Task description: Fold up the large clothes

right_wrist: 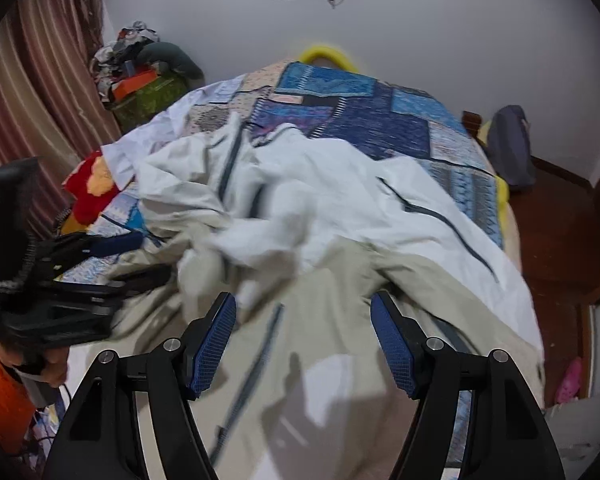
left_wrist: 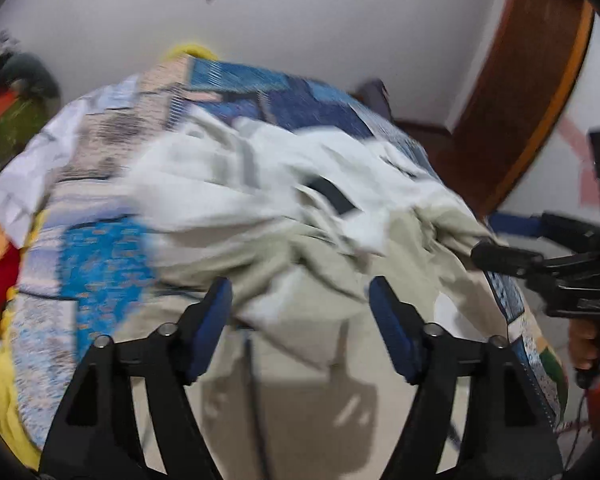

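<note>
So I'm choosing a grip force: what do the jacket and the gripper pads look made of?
Jacket: thin matte woven fabric, white over beige, seemingly; it creases sharply and has dark zips. Pads: blue, seemingly rubber or foam, with a fine grid texture.

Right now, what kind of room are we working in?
Most likely a bedroom in a home: a bed under a blue patchwork quilt with the pale garment spread on it, striped curtains at one side, and a heap of clothes in the corner.
</note>
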Demonstrator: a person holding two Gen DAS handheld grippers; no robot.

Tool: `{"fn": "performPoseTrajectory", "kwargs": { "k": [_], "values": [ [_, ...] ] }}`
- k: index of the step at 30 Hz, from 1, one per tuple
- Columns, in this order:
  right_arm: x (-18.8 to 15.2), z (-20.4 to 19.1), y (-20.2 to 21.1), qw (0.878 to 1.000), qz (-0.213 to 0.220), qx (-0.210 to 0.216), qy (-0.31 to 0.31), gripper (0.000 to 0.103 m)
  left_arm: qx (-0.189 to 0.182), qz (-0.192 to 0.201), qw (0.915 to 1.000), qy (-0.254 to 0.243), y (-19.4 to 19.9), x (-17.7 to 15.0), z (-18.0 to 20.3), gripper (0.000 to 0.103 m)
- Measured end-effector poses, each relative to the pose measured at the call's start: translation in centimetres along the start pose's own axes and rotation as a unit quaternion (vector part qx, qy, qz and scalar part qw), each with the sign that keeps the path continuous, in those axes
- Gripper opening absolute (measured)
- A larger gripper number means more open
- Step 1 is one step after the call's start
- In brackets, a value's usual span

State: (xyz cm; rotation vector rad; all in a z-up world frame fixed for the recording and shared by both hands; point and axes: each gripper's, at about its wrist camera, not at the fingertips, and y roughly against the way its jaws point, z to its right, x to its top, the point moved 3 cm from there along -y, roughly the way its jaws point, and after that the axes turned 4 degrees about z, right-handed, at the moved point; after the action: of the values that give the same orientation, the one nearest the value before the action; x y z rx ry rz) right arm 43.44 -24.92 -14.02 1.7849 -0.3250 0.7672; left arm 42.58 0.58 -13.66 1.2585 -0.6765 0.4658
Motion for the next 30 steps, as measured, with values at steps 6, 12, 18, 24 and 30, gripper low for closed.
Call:
{"fn": "performPoseTrajectory", "kwargs": {
  "k": [6, 12, 18, 24, 30],
  "values": [
    [1.7, -3.8, -3.9, 1.000, -0.001, 0.009, 0.020, 0.068, 0.114, 0.003, 0.9933, 0.015, 1.3, -1.8, -9.0, 0.085],
    [1.6, -4.4, -10.2, 0.998, -0.035, -0.044, 0.028, 0.068, 0.123, -0.109, 0.9855, 0.040, -4.9, -7.4, -13.9, 0.084],
    [1.4, -2.5, -13.5, 0.998, -0.040, -0.028, -0.032, 0.053, 0.086, -0.089, 0.9923, 0.006, -8.3, -6.9, -11.0, 0.085],
    [1.8, -2.1, -13.6, 0.998, -0.033, -0.002, -0.055, 0.026, 0.105, -0.046, 0.9892, -0.091, -10.7, -3.9, -6.2, 0.085],
    [2.9, -2.4, -10.6, 0.999, 0.004, 0.010, -0.047, 0.017, 0.151, -0.032, 0.9836, -0.094, -11.3, -2.3, -6.2, 0.023]
  ]
}}
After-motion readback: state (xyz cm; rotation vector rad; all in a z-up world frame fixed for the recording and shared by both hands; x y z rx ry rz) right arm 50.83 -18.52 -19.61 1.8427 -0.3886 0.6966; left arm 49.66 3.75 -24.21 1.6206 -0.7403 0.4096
